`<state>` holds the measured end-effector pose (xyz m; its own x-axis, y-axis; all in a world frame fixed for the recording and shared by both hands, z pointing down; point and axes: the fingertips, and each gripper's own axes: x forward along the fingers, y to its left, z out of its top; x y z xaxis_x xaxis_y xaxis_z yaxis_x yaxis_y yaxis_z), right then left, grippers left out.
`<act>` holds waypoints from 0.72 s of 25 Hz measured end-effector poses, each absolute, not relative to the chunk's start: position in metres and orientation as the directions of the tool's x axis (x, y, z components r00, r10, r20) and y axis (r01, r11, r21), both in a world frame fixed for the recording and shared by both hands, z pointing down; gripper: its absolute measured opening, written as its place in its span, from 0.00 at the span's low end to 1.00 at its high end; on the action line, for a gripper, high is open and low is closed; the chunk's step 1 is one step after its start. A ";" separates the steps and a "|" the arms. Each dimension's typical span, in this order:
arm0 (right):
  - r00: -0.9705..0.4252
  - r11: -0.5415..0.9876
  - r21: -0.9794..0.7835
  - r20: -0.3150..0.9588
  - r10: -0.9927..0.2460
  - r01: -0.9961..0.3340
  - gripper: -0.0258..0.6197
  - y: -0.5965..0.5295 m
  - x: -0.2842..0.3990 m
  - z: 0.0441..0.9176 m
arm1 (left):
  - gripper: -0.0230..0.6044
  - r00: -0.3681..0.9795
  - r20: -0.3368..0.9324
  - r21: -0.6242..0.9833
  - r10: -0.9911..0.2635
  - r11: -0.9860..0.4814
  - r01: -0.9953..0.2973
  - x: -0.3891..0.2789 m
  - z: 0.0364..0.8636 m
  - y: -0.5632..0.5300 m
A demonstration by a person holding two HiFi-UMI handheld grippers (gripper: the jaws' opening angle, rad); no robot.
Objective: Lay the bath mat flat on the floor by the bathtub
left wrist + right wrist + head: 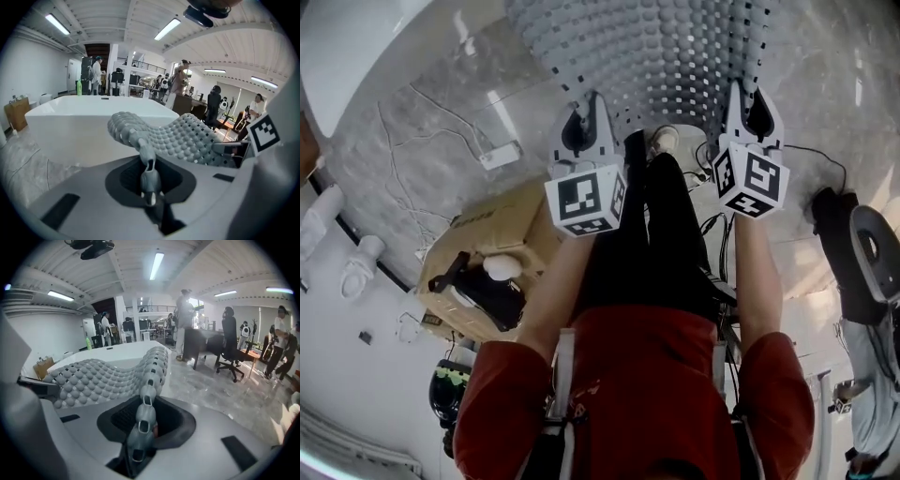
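The grey pebbled bath mat (647, 47) hangs stretched between my two grippers over the marble floor, in front of the person's legs. My left gripper (581, 131) is shut on the mat's near left corner, and a folded strip of mat (187, 136) runs down into its jaws (149, 173). My right gripper (755, 112) is shut on the near right corner, where the mat (103, 373) edge is pinched between its jaws (143, 423). The white bathtub (356, 47) lies at the upper left and stands just beyond the mat (70, 122) in the left gripper view.
An open cardboard box (502, 244) with tools sits on the floor to the left of the legs. Cables (712, 234) trail by the right foot, and a dark machine (862, 262) stands at the right. People and an office chair (232, 352) are farther off.
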<state>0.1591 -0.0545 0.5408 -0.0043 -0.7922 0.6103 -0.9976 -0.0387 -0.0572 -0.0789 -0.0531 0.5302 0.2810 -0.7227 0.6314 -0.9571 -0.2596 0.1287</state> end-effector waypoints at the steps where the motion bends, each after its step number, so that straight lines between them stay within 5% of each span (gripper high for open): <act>1: -0.006 -0.033 -0.051 0.619 -0.786 -0.998 0.20 -0.058 0.159 0.553 | 0.11 0.274 0.639 0.132 -0.718 -0.249 -0.960 -0.081 0.544 -0.055; 18: -0.031 0.069 0.022 0.730 -0.682 -0.997 0.20 -0.096 0.133 0.747 | 0.11 0.196 0.733 0.137 -0.651 -0.140 -0.981 -0.111 0.754 -0.075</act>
<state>0.1329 -0.0955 0.7468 -0.0311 -0.6825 0.7303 -0.9974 0.0687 0.0218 -0.1109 -0.0753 0.7542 0.1957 -0.6512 0.7332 -0.9806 -0.1399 0.1374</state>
